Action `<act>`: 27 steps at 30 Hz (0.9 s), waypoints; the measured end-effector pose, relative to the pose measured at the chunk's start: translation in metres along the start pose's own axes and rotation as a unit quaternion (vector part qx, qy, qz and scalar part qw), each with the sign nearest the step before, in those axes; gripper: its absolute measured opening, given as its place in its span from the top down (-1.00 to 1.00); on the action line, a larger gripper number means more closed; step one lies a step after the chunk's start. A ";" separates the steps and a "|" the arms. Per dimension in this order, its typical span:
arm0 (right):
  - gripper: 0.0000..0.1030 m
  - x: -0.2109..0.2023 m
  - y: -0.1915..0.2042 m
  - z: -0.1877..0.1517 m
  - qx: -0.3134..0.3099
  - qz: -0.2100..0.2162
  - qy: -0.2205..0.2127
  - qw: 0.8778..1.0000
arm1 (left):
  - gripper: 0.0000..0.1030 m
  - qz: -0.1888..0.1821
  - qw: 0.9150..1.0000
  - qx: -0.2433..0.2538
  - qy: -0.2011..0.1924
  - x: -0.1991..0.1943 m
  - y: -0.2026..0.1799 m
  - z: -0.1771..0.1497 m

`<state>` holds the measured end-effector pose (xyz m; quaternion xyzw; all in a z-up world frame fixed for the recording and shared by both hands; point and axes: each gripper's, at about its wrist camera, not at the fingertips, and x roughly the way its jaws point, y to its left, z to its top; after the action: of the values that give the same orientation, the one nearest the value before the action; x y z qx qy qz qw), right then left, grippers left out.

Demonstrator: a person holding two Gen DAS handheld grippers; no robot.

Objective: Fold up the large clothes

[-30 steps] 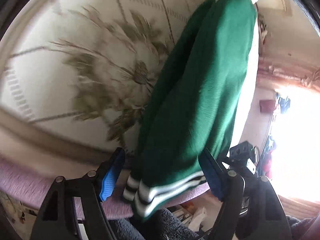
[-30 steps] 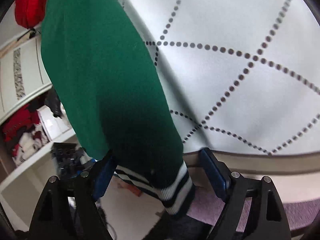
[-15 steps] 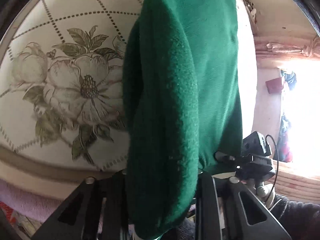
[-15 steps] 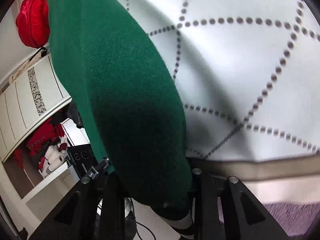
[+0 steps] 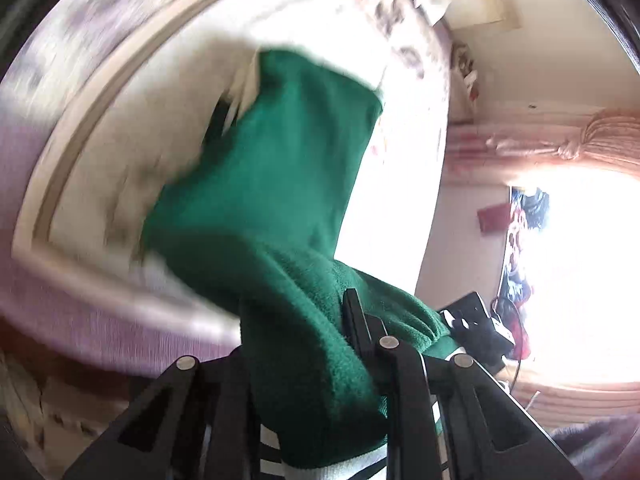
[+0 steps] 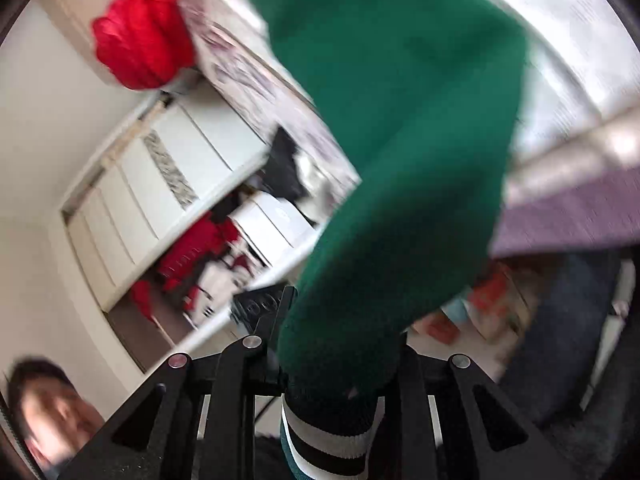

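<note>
1. One green fleece garment (image 5: 280,208) is the only piece of clothing being handled; it hangs between two grippers, and its far end trails down toward the bed in the left wrist view.
2. The left gripper (image 5: 304,344) has its jaws drawn narrow and clamped on a bunched fold of the green fleece; the fabric bulges out above and to the right of the black fingers (image 5: 354,320).
3. Below that grip one striped rib band (image 5: 328,468), white and dark, shows at the bottom edge of the view.
4. The right gripper (image 6: 340,344) is likewise pinched narrow on the same garment, gripping just above one striped cuff (image 6: 324,440) with dark and white bands.
5. From the right gripper the green fleece rises up and across the top of the view, blurred.
6. One bed with a pale cover (image 5: 132,148) and a purple edge (image 5: 72,316) lies under the garment.
7. One bright red bundle (image 6: 144,36) sits at the upper left of the right wrist view, beside a white wardrobe (image 6: 160,184) with several panelled doors.
8. More red and white clothes (image 6: 196,260) fill an open shelf below the wardrobe doors; their number cannot be told.
9. One person is partly visible at the lower left corner of the right wrist view.
10. One bright window (image 5: 580,280) with pink curtains (image 5: 560,144) fills the right of the left wrist view.
</note>
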<state>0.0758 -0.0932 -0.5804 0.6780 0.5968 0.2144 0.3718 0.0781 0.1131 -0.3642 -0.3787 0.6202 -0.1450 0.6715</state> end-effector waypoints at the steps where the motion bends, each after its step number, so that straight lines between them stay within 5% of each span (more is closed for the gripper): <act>1: 0.56 0.005 0.018 0.021 -0.018 -0.005 -0.012 1.000 | 0.68 0.005 1.000 0.015 -0.010 0.008 -0.006 0.025; 8: 0.55 0.007 0.031 0.167 0.002 -0.049 -0.077 0.996 | 0.66 0.063 0.998 0.013 0.020 0.114 0.010 0.152; 13: 0.44 0.011 0.008 0.228 0.035 -0.087 -0.090 0.992 | 0.60 0.091 0.991 -0.026 0.095 0.153 0.036 0.191; 15: 0.27 0.012 0.022 0.226 0.025 -0.079 -0.076 0.994 | 0.58 0.072 0.991 -0.043 0.105 0.143 0.039 0.196; 17: -0.51 0.005 0.045 0.218 -0.010 -0.059 -0.078 0.995 | 0.55 0.059 0.992 -0.040 0.105 0.132 0.033 0.195; 19: -0.94 -0.004 0.064 0.215 -0.039 -0.048 -0.078 0.995 | 0.55 0.066 0.992 -0.030 0.108 0.121 0.027 0.190; 22: -0.94 -0.008 0.088 0.208 -0.084 -0.092 -0.078 0.989 | 0.50 0.076 0.992 0.007 0.105 0.111 0.000 0.180; 23: -0.95 -0.009 0.098 0.202 -0.109 -0.127 -0.080 0.983 | 0.41 0.084 0.991 0.023 0.105 0.110 -0.006 0.178; 26: -0.95 -0.013 0.121 0.186 -0.172 -0.202 -0.082 0.961 | -0.86 0.074 0.993 0.056 0.079 0.105 -0.016 0.177; 27: -0.95 -0.019 0.123 0.180 -0.190 -0.215 -0.084 0.954 | -0.88 0.076 0.994 0.063 0.049 0.096 -0.020 0.178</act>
<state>0.2845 -0.1577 -0.5975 0.4665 0.6432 0.1810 0.5796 0.2690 0.0946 -0.4300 -0.2798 0.6689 -0.1513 0.6718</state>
